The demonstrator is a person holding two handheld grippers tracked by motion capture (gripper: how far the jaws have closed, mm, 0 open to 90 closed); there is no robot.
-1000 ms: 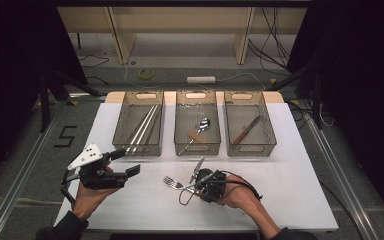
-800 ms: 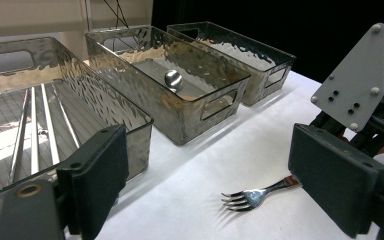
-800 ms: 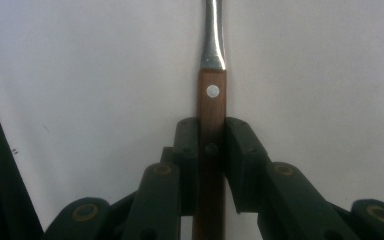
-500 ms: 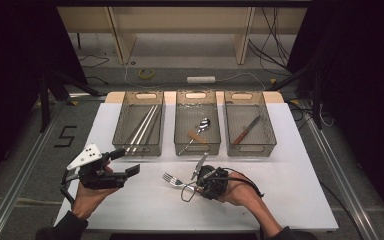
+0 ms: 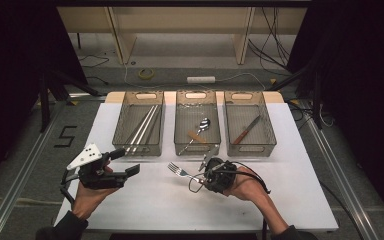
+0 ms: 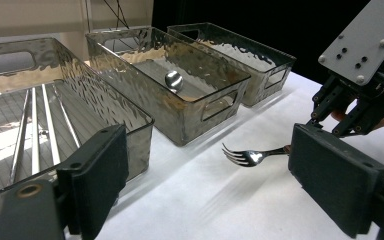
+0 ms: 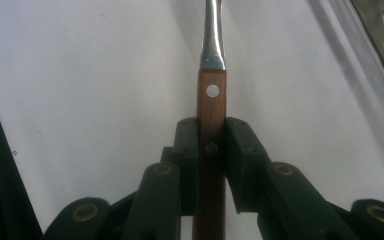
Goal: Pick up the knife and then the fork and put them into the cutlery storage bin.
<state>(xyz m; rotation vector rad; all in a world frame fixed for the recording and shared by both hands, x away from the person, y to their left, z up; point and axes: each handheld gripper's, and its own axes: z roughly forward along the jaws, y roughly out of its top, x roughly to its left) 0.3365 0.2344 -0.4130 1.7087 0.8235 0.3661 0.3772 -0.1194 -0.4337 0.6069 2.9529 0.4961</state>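
A fork [image 5: 178,171] with a wooden handle [image 7: 211,107] hangs just above the white table, tines pointing left in the high view. My right gripper [image 5: 200,176] is shut on that handle; in the right gripper view the pads [image 7: 241,150] press it from both sides. The fork's tines [image 6: 240,156] also appear in the left gripper view, in front of the bins. Over the table's left front, my left gripper [image 5: 127,161] is open, jaws wide apart and nothing between them [image 6: 215,185].
Three clear bins stand in a row at the back. The left bin [image 5: 136,150] holds long metal rods [image 5: 142,124], the middle bin [image 5: 197,148] a spoon [image 5: 203,125], and the right bin [image 5: 251,148] a knife [image 5: 246,129]. Dark floor surrounds the white table [image 5: 155,210].
My right gripper has lifted the fork a little and carried it slightly toward the bins. The left gripper has stayed where it was.
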